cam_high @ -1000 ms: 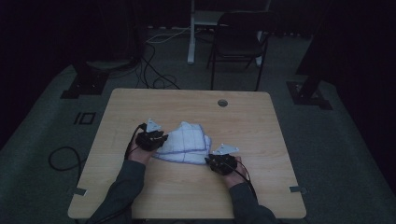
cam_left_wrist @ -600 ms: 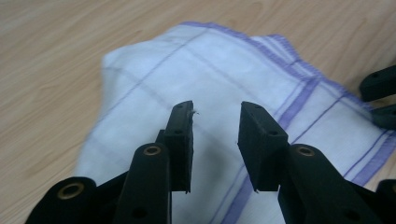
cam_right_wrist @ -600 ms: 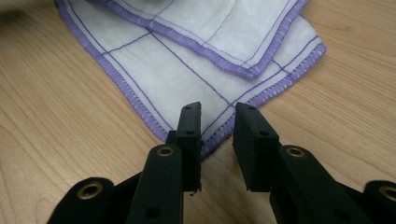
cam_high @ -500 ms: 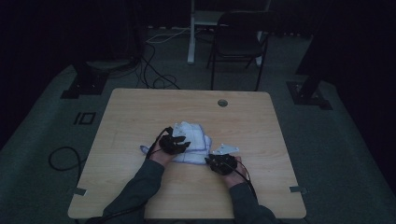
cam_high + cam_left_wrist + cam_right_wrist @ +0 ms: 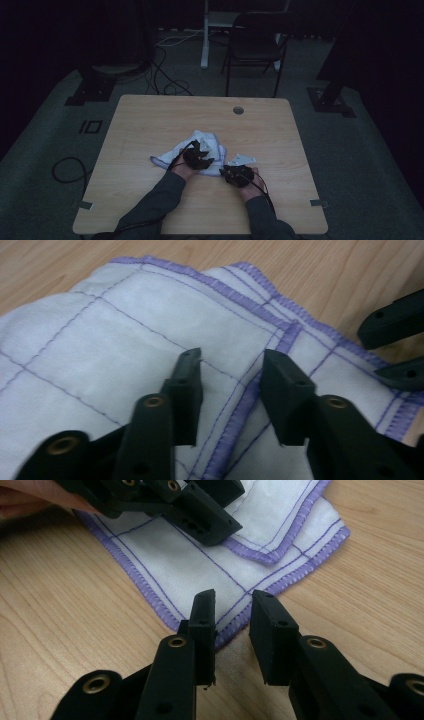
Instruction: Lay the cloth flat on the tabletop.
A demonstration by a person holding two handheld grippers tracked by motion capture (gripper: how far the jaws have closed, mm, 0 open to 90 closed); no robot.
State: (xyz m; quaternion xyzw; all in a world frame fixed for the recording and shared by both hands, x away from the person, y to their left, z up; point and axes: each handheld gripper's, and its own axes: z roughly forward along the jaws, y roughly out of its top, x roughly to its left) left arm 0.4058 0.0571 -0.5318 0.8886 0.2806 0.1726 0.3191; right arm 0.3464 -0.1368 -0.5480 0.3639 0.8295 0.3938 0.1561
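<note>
This looks like a lab or recording room, kept dim. A lone wooden bench [image 5: 150,120] with a cable hole [image 5: 238,110] stands on grey carpet [image 5: 45,150]. At twelve o'clock a dark chair [image 5: 255,47] sits beside a white desk leg [image 5: 205,35], with loose cables [image 5: 165,75] trailing over the floor. Black stand bases [image 5: 92,87] rest at ten and two o'clock.

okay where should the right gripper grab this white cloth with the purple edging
Probably the near corner of the cloth, where the purple hem lies flat on the table. The right gripper already straddles it with jaws apart; come in low from the table side.
</note>
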